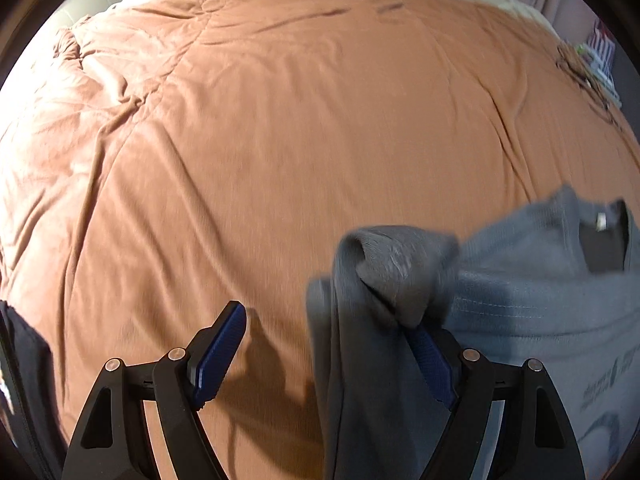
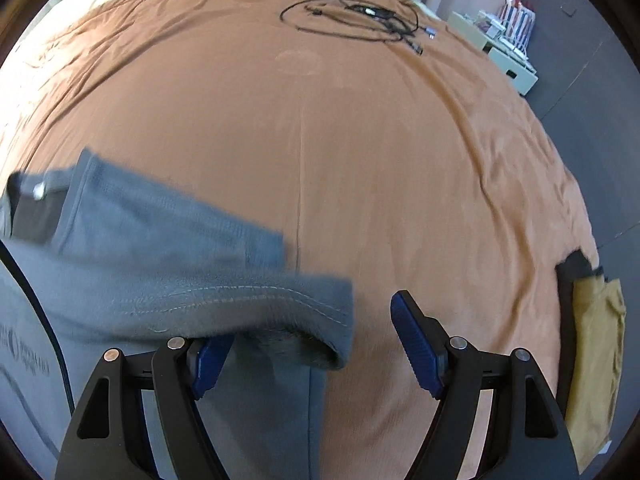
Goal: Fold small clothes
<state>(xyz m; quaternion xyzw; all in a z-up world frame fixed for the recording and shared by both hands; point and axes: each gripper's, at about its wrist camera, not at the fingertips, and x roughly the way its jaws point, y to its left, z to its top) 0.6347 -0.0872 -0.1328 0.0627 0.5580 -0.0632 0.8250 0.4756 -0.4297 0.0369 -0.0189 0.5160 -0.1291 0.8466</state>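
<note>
Grey sweatshirt (image 1: 520, 288) spread on the orange bedspread (image 1: 280, 140), nearer than the cable coil (image 2: 352, 16). Left tool (image 1: 332, 344) wide open, sleeve fabric draped over one pad (image 1: 434, 364), not pinched. Right tool (image 2: 308, 344) likewise wide, hem draped over one pad (image 2: 208, 364).

grey shirt (image 1: 520, 280), rust-orange bedspread (image 1: 280, 140), mustard cloth (image 2: 596, 344), black cable (image 2: 352, 16)
</note>
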